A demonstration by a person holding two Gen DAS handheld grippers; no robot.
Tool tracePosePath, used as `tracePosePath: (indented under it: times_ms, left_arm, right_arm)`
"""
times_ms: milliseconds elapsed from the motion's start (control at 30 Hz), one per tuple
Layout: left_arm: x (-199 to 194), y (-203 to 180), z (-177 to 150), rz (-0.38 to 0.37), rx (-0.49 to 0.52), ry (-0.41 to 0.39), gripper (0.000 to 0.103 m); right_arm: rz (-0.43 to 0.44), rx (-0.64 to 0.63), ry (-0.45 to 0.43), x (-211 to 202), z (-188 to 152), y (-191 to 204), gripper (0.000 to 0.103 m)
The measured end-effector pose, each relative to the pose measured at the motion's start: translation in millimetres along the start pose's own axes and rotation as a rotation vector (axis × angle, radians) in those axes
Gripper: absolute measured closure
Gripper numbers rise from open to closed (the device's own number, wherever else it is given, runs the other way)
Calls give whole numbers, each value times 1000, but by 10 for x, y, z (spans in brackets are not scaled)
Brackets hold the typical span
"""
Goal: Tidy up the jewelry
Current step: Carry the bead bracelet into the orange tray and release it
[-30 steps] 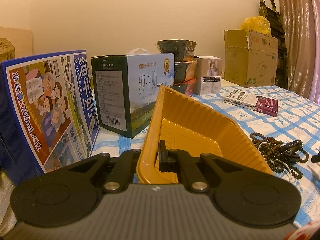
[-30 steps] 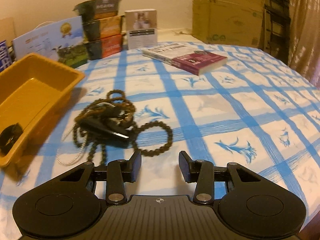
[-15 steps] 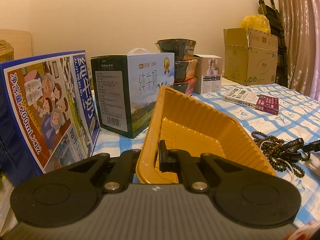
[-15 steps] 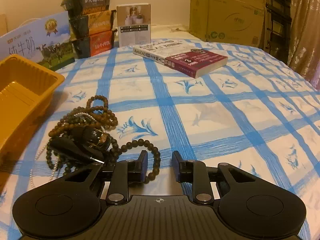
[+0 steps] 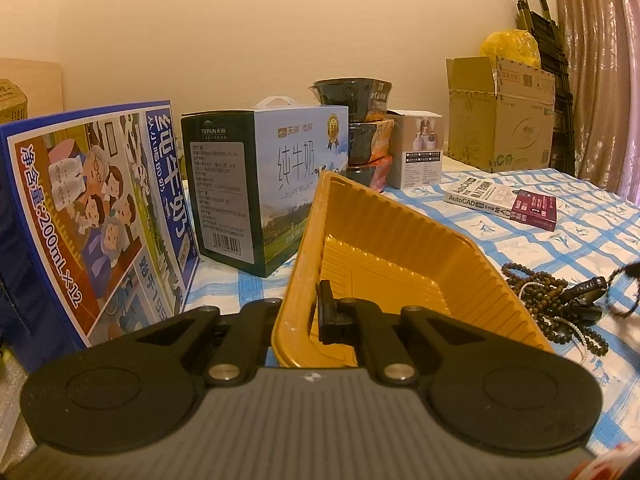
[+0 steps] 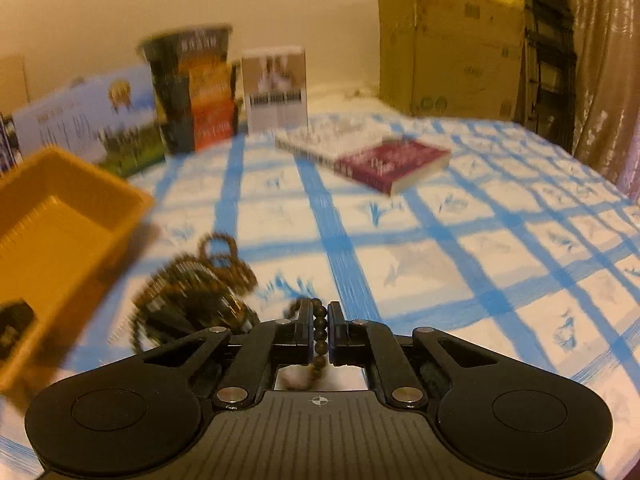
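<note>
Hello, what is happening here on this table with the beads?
A person is sorting jewelry with two handheld grippers. The left gripper is shut on the near rim of the yellow tray. The right gripper is closing on a strand of brown beads; the rest of the pile lies on the checked cloth beside the tray.

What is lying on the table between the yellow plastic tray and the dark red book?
In the left wrist view, a tangle of dark wooden bead strings lies on the blue-checked tablecloth between the yellow plastic tray and the dark red book.
</note>
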State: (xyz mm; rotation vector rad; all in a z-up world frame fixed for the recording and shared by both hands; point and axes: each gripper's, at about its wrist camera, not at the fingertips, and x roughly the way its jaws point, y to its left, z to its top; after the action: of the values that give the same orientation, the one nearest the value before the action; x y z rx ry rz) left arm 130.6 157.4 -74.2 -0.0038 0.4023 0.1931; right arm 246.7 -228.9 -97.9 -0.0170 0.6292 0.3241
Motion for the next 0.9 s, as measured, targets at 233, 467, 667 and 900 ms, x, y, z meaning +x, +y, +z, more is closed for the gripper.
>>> tracePosePath:
  times_ms: [233, 467, 667, 900]
  left_arm:
    - [-19, -5, -14, -1, -8, -4, 98]
    - [-35, -4, -8, -7, -16, -6, 98]
    - [-47, -3, -11, -10, -21, -12, 98]
    - [-40, 23, -20, -15, -38, -8, 98]
  right_arm:
    - [82, 1, -77, -451, 241, 217, 96]
    - [269, 10, -79, -553, 340, 731, 96]
    - [447, 47, -38, -395, 392, 1277, 96]
    - [573, 69, 18, -147, 341, 1901, 96]
